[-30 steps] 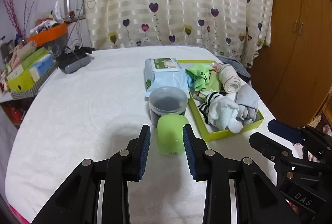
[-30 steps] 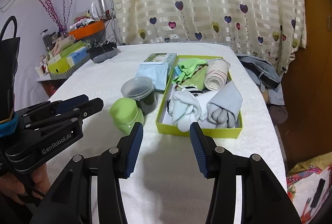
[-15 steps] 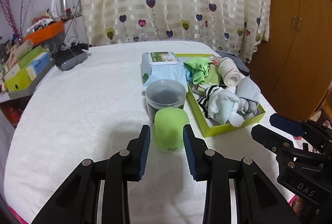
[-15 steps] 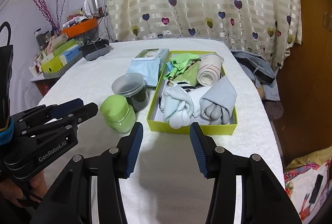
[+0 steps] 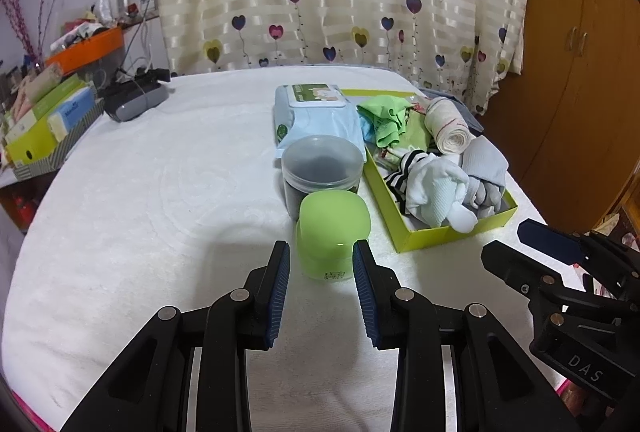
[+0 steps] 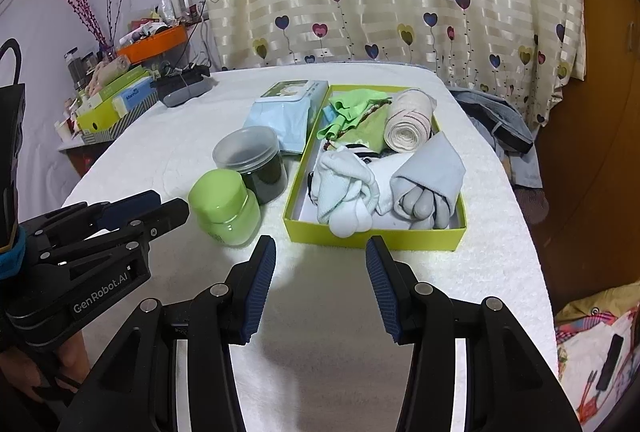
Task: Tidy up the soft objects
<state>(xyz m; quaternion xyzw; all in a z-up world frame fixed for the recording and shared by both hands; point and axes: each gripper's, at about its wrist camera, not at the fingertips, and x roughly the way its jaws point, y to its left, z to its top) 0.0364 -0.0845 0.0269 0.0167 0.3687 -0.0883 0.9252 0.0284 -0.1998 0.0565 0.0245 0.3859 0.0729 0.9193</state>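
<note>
A yellow-green box (image 6: 372, 232) on the white table holds soft things: white socks (image 6: 344, 187), a grey cloth bundle (image 6: 432, 175), a rolled beige bandage (image 6: 408, 119) and a green cloth (image 6: 352, 105); the box shows in the left wrist view too (image 5: 436, 232). A green jar (image 5: 334, 232) stands just ahead of my open left gripper (image 5: 320, 272), between its fingertips without touching. My right gripper (image 6: 320, 272) is open and empty in front of the box's near wall.
A clear-lidded dark jar (image 5: 322, 167) stands behind the green jar, and a blue wipes pack (image 5: 316, 115) lies behind that. A dark device (image 5: 134, 95) and boxes (image 5: 44, 119) sit at the far left. A wardrobe (image 5: 580, 71) stands to the right.
Both grippers have drawn back a little from the jars and the box. The objects on the table have not moved.
</note>
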